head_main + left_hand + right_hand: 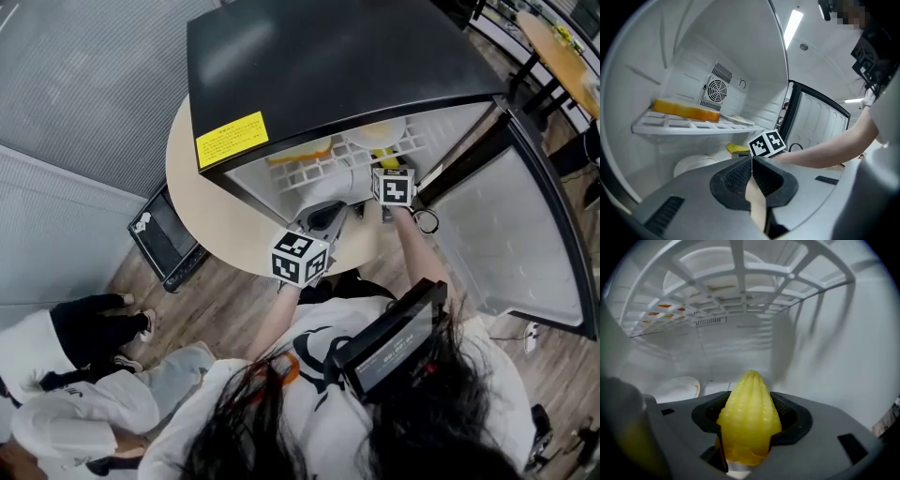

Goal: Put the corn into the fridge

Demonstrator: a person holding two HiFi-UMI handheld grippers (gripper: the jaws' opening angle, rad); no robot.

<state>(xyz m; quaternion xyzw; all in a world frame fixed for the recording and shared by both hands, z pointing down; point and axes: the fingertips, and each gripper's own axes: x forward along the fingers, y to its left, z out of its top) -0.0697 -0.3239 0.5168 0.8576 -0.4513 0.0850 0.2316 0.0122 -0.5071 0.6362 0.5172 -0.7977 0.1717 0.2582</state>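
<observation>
The yellow corn cob (750, 401) stands tip forward between the jaws of my right gripper (751, 414), which is shut on it. That gripper reaches into the lower compartment of the black mini fridge (328, 56), under the white wire shelf (740, 282). In the left gripper view the corn (736, 149) shows as a yellow patch beside the right gripper's marker cube (767, 143). My left gripper (751, 161) hangs at the fridge mouth, jaws shut with nothing between them. From the head view, the left gripper (326, 216) is in front of the opening and the right gripper (384, 167) is just inside.
A white plate (677, 387) lies on the fridge floor at the left. An orange block (684, 110) rests on the shelf (693, 125). The fridge door (511, 234) stands open to the right. The fridge sits on a round table (202, 178). A black box (164, 239) is on the floor.
</observation>
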